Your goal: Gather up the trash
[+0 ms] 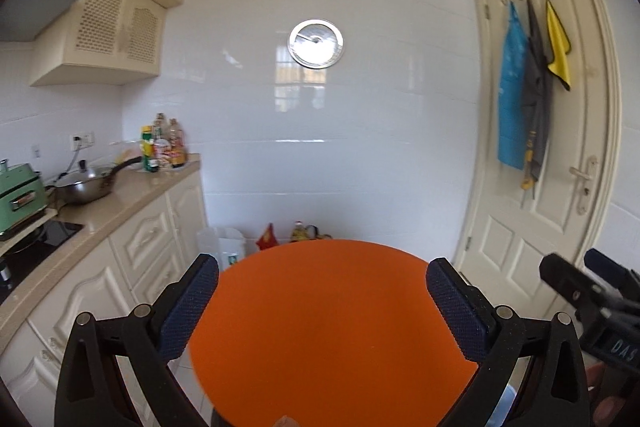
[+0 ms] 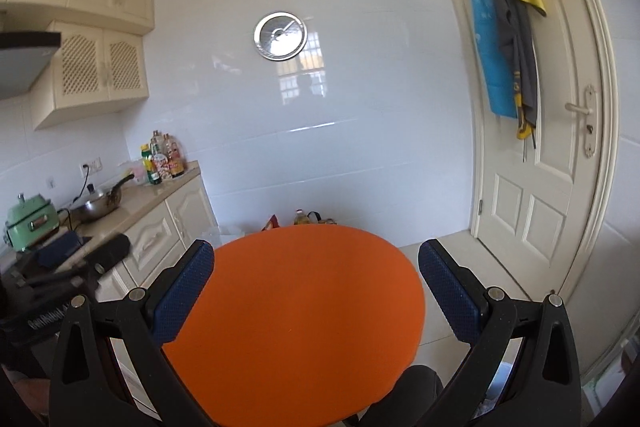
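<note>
The left tool is hanging spread wide and empty over the orange tabletop; the right tool is likewise gaping over it, gripping nothing. The right tool's body at the left view's edge is showing the letters "DAS". No trash is showing on the tabletop; bags are sitting on the floor beyond it by the white wall. Bottles with unreadable labels are standing on the kitchen counter.

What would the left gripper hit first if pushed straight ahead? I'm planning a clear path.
Probably nothing near: the left gripper points over the round orange tabletop, toward the white tiled wall. Depth unclear.
</note>
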Available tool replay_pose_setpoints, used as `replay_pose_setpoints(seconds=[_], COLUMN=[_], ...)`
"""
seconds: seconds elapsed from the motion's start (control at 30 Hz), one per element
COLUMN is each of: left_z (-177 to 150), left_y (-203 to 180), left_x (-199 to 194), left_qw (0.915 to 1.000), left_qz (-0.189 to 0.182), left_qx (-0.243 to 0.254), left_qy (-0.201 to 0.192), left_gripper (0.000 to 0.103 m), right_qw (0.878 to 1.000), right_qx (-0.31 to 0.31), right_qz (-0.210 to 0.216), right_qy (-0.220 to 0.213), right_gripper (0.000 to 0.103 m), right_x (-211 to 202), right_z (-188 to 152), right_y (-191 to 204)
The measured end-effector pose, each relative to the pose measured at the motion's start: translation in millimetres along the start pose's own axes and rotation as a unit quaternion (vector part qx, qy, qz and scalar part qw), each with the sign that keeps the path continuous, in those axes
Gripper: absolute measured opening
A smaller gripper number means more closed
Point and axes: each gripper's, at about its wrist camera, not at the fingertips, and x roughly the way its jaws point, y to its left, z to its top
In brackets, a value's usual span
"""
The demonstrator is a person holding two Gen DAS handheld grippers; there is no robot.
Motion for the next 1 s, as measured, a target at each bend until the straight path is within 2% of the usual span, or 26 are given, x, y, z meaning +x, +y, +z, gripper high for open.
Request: replay_pose_setpoints(seconds=[0.2,0.4,0.47,0.8,1.0], left_z=[-29,-43,-43,-13,-13], left_y=[-3,-2,-2,5,2], left_x=[-45,-57,-64,-43,-42], left_qw=[0.9997,0.9994,0.9993,0.9988,0.9991], left_qz=[0.020,0.022,0.025,0.016,0.018], left_qx=[-0.009,-0.026,-0.027,-0.046,-0.039], left_qy=[-0.014,-0.008,-0.008,0.005,0.000], left_gripper=[0.102,0.102,0.102,0.102,0.102], right_qw=[1.000,0.999,0.999,0.998,0.998], right_qx=[-0.028,-0.042,-0.049,-0.066,-0.064], right_qz=[0.008,0.009,0.007,0.000,-0.005], right_qy=[0.010,0.013,0.014,0.008,0.009], right_gripper=[0.103,0.103,0.103,0.103,0.103], right_x=[2,0,0,-6,-7], right_z=[-11,-19,-21,-21,-21], right_y=[27,41,45,57,55])
